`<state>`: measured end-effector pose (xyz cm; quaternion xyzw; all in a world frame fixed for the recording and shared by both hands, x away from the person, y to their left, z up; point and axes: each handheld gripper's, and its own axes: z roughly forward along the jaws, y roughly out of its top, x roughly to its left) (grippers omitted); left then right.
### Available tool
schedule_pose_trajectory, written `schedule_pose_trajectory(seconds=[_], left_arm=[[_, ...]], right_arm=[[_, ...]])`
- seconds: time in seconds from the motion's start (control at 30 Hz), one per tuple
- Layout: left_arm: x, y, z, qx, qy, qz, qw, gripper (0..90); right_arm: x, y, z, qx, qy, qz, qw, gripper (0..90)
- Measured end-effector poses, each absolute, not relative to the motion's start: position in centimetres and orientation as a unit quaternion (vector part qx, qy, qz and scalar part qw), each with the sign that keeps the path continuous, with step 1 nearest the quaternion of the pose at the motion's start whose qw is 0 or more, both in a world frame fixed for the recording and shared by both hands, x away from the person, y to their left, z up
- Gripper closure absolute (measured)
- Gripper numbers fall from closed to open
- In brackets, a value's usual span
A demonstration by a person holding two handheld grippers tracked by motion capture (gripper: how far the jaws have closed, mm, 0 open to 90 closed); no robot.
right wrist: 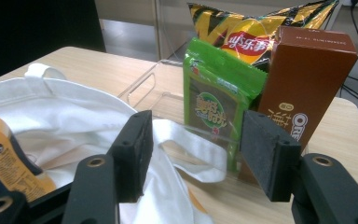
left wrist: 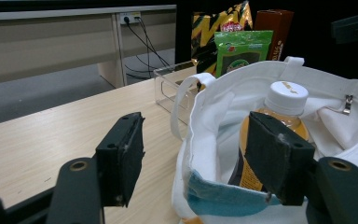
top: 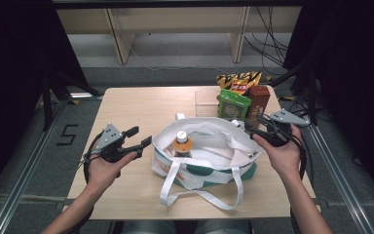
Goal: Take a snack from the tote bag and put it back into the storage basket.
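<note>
A white tote bag with a teal base lies open in the middle of the table. Upright inside it is an orange drink bottle with a white cap. My left gripper is open at the bag's left side. In the left gripper view one jaw stands outside the bag and the other over its rim, in front of the bottle. My right gripper is open at the bag's far right corner. In the right gripper view it faces a green snack packet with nothing pressed between its pads.
A clear plastic bin at the table's far right holds the green packet, a brown box and a yellow-black chips bag. The bag's long white handles trail toward the table's near edge.
</note>
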<state>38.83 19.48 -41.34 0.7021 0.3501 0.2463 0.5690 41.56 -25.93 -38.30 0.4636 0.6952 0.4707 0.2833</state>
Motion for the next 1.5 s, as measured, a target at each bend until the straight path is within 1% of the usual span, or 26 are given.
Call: schedule_pose_trajectory(seconds=[0.23, 0.3, 0.37, 0.43, 0.6, 0.73, 0.97, 1.0, 1.23, 1.3, 1.37, 1.43, 1.5], left_arm=[[38.6, 19.3, -41.2, 0.701, 0.349, 0.246, 0.572, 37.0], [38.4, 19.0, -41.0, 0.703, 0.341, 0.242, 0.574, 36.9], [38.2, 18.5, -40.8, 0.707, 0.333, 0.239, 0.576, 36.9], [38.2, 18.0, -40.6, 0.710, 0.327, 0.233, 0.578, 37.0], [38.2, 16.4, -40.1, 0.718, 0.309, 0.212, 0.587, 36.7], [38.3, 15.2, -39.8, 0.727, 0.296, 0.206, 0.584, 36.7], [39.2, 13.8, -40.0, 0.738, 0.288, 0.194, 0.579, 36.6], [39.3, 13.6, -40.1, 0.737, 0.287, 0.189, 0.581, 36.6], [40.4, 12.5, -40.3, 0.745, 0.286, 0.180, 0.575, 36.9], [40.5, 12.2, -40.4, 0.748, 0.285, 0.176, 0.573, 38.5], [40.7, 11.9, -40.5, 0.750, 0.283, 0.175, 0.571, 38.9], [40.9, 11.6, -40.6, 0.752, 0.282, 0.174, 0.570, 39.1], [41.2, 11.2, -40.7, 0.754, 0.278, 0.173, 0.569, 39.2]], right_arm=[[40.9, -25.4, -38.0, 0.456, 0.697, 0.480, 0.277, 45.5], [40.8, -25.5, -38.0, 0.453, 0.696, 0.479, 0.283, 45.5], [40.6, -25.4, -38.1, 0.462, 0.695, 0.478, 0.274, 45.5], [40.6, -25.6, -38.3, 0.454, 0.700, 0.475, 0.280, 45.5], [40.0, -25.6, -38.5, 0.468, 0.692, 0.479, 0.270, 45.5], [40.1, -25.9, -38.8, 0.455, 0.700, 0.473, 0.282, 45.5], [39.6, -25.8, -39.0, 0.469, 0.693, 0.477, 0.270, 45.4], [39.6, -26.0, -39.0, 0.460, 0.697, 0.475, 0.278, 45.4], [39.1, -26.5, -39.2, 0.468, 0.689, 0.476, 0.282, 45.2], [38.9, -26.5, -39.2, 0.480, 0.678, 0.478, 0.286, 45.2], [39.0, -26.9, -39.2, 0.466, 0.690, 0.472, 0.290, 45.1], [38.7, -26.8, -39.3, 0.475, 0.687, 0.474, 0.279, 45.1], [38.8, -26.9, -39.4, 0.473, 0.687, 0.472, 0.285, 45.1]])
